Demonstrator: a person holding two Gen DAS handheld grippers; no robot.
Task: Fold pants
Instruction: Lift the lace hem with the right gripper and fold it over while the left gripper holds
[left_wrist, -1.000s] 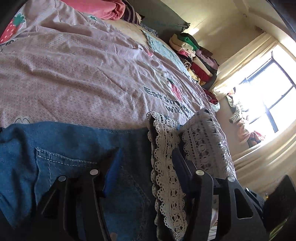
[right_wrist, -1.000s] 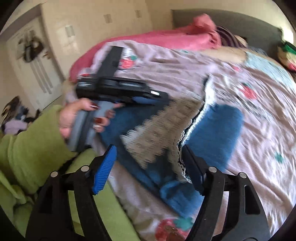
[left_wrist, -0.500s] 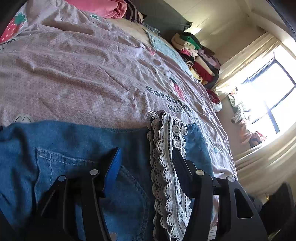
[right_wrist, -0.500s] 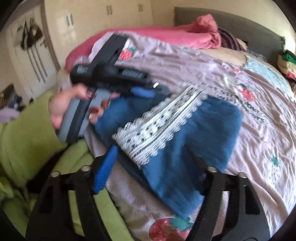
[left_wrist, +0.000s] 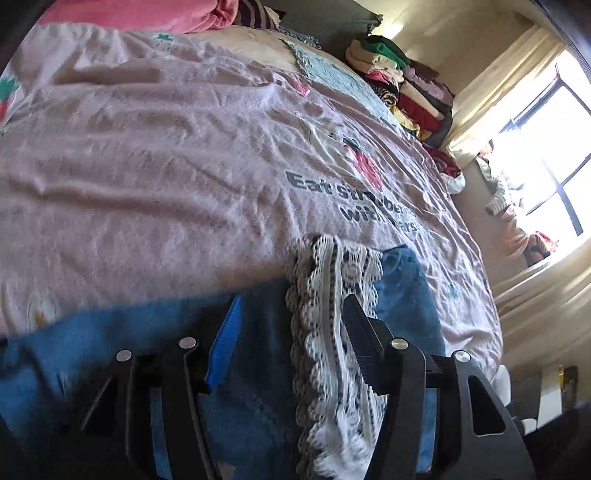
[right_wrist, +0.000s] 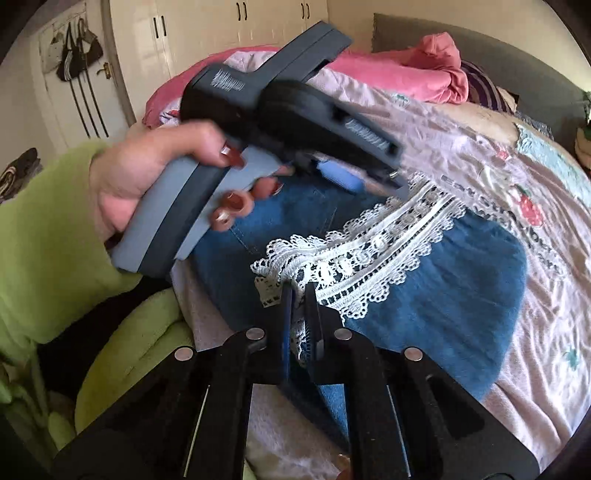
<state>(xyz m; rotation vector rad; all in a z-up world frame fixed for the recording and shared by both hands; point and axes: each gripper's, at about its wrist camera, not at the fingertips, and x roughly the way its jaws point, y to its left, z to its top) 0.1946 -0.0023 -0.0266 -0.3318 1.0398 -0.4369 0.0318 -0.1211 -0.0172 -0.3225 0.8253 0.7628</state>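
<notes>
I'm over a bed whose pink strawberry-print bedspread (left_wrist: 155, 177) runs ahead of both jaws, with a stack of folded clothes (left_wrist: 402, 92) far beyond the left jaws, toward the bright window (left_wrist: 546, 162), and white wardrobe doors (right_wrist: 236, 33) behind the left tool in my right view.

The pants (right_wrist: 436, 295), blue denim with a white lace trim (right_wrist: 376, 254), lie folded on the spread directly under and in front of both tools.

My right gripper (right_wrist: 299, 295) is clenched: its two fingers stand almost together, pinching the near end of the lace band where it meets the denim edge.

My left gripper (left_wrist: 291, 310) is released, jaws standing apart above the denim. The blue finger sits over plain denim, the black finger lies against the lace strip, and the cloth between them is not squeezed. The left hand (right_wrist: 147, 173), in a green sleeve (right_wrist: 48, 240), grips that tool's grey handle.
</notes>
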